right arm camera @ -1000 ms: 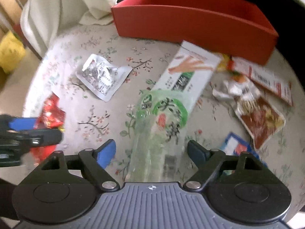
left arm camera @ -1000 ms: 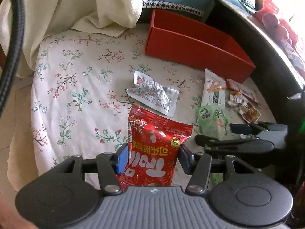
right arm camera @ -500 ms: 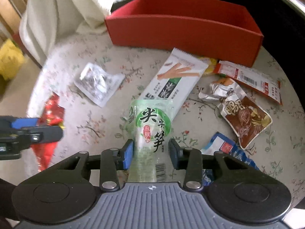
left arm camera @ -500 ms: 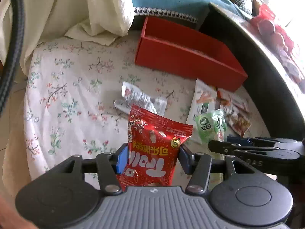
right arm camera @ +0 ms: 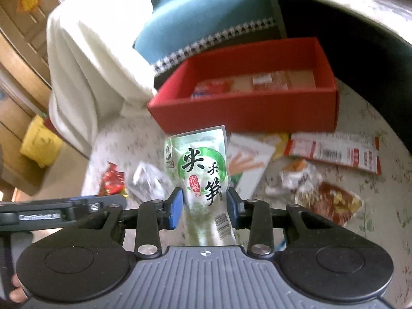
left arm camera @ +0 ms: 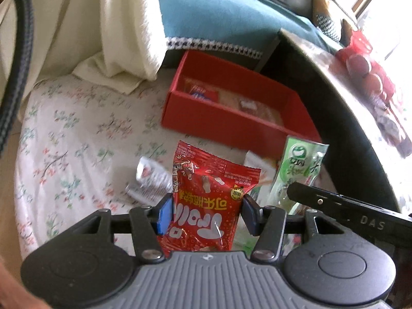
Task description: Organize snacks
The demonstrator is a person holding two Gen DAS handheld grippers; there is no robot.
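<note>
Both packs lifted, right claw (right arm camera: 204,207) clamping green pack (right arm camera: 199,170)

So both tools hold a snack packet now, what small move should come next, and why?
Probably carry both packets forward over the red box and release there. The left tool grips the red packet, the right tool grips the green packet, both look lifted off the floral cloth, and the box, holding a few snacks, has room.

A red snack bag (left arm camera: 208,200) and a green bamboo-shoot pouch (right arm camera: 202,177) stand upright, lifted off the floral cloth, before the red box (right arm camera: 244,108) holding several packets.
</note>
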